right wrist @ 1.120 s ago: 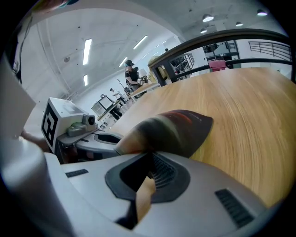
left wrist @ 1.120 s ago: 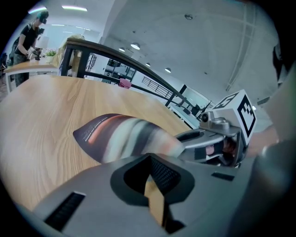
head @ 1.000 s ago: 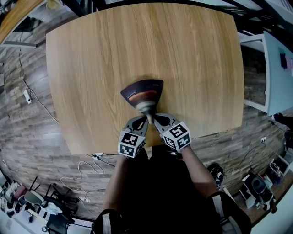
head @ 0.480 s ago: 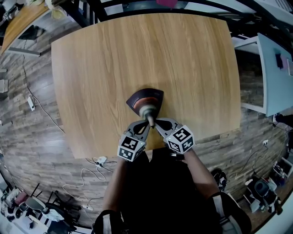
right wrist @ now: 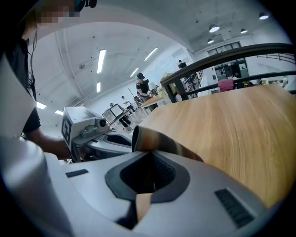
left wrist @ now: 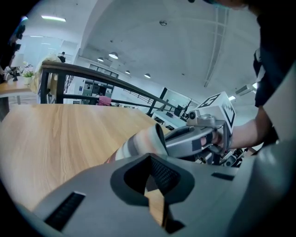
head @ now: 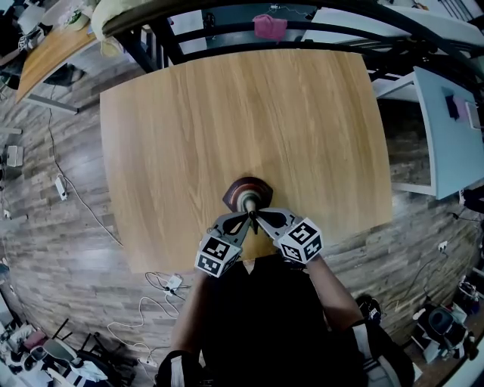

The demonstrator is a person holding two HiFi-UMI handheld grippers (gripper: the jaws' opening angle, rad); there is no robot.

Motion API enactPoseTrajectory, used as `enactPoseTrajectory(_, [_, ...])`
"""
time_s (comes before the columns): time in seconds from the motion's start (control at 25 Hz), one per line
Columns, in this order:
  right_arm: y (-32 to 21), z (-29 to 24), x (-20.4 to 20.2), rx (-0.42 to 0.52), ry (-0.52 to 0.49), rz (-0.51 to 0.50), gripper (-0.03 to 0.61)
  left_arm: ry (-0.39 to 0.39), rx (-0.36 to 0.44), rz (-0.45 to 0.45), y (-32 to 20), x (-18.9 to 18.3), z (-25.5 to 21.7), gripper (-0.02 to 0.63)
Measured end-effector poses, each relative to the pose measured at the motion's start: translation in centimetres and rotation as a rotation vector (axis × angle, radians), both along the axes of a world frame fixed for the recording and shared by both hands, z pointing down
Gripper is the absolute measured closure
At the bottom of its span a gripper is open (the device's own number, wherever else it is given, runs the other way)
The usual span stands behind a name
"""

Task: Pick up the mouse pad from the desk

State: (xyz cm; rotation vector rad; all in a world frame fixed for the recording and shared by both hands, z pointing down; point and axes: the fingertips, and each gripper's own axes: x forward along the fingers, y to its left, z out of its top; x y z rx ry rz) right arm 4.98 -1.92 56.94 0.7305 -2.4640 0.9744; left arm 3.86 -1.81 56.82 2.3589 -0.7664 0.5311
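The mouse pad (head: 248, 194), dark with reddish and pale bands, hangs curled above the near edge of the wooden desk (head: 227, 113). Both grippers pinch its near end side by side. My left gripper (head: 243, 218) is shut on the mouse pad, and my right gripper (head: 257, 218) is shut on it too. In the left gripper view the pad (left wrist: 138, 143) curls up past my left gripper (left wrist: 152, 185), with the right gripper (left wrist: 203, 134) alongside. In the right gripper view the pad (right wrist: 159, 141) rises from my right gripper (right wrist: 147, 180), and the left gripper (right wrist: 88, 132) is beside it.
A black railing (head: 227, 11) with a pink object (head: 269, 25) runs behind the desk's far edge. A pale table (head: 454, 128) stands to the right. Cables and a power strip (head: 172, 282) lie on the wood floor at the near left.
Both grippers have risen together with the mouse pad. The pad has come up off the desk and now hangs curled and narrower from the jaws.
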Motion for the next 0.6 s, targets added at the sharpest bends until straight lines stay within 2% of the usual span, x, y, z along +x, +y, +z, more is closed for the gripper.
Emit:
enactPoseTrajectory(0.24, [-0.1, -2.7, -0.3, 0.031, -0.027, -0.011, 0.551, 0.0, 0.04, 0.016, 0.0, -0.2, -2.4, 0.592])
enactPoseTrajectory(0.6, [-1.0, -6.1, -0.3, 0.092, -0.058, 0.015, 0.551, 0.007, 0.148, 0.021, -1.0, -0.2, -6.2, 0.592])
